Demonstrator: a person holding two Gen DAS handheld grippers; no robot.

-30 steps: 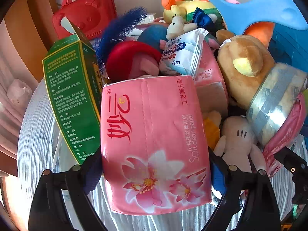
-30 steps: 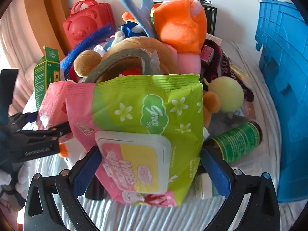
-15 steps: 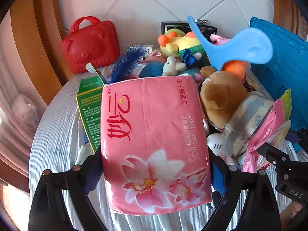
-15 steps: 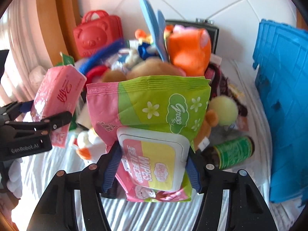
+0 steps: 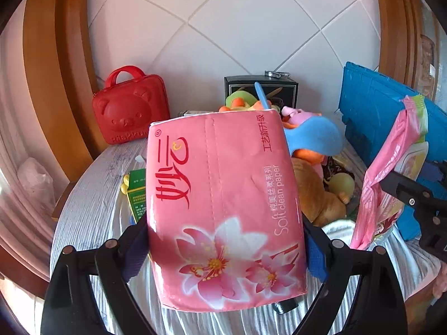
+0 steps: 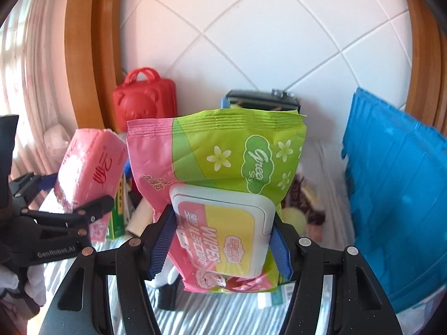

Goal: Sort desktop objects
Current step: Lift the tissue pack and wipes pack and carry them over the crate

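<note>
Left gripper (image 5: 223,251) clamps the tissue pack (image 5: 223,209) mid-air above the table (image 5: 83,217); soft, light, squashes, so grip its sides. Right gripper (image 6: 220,240) pinches the wipes (image 6: 223,195) at the stiff lid, blue crate (image 6: 391,195) at 3 o'clock; slick, floppy film.

Round table (image 5: 92,195) w/ red case (image 5: 130,106), green box (image 5: 137,192), toys (image 5: 318,195)

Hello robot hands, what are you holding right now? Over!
Left gripper shut on pink tissue pack. Right gripper shut on wipes pack. Both held above the toy pile. Blue crate close on the right.
</note>
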